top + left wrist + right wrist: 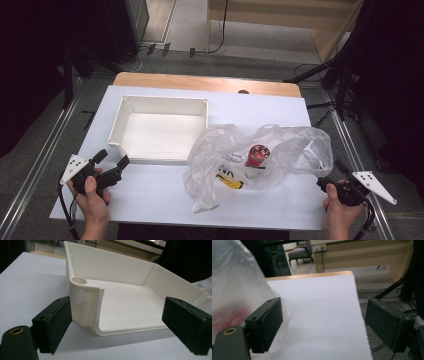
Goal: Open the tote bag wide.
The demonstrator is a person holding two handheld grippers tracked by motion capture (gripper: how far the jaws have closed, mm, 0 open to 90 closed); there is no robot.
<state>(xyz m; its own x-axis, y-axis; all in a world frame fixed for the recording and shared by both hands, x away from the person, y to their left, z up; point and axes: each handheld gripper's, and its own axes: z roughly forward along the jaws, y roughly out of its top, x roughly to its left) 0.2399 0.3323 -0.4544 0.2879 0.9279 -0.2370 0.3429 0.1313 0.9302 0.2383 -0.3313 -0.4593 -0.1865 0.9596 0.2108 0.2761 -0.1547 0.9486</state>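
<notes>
The left hand-held gripper (111,162) hovers with jaws wide just before the smooth, rounded corner of a shallow white plastic tray (86,293). The right hand-held gripper (331,176), also wide, sits by the counter (322,315) edge, crinkled clear plastic bag (260,150) with a red can (257,155) to its left.

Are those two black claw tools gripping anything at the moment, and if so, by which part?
Nothing is held. The left gripper is open before the empty white plastic tray; the right gripper is open beside the crumpled clear plastic bag.
</notes>
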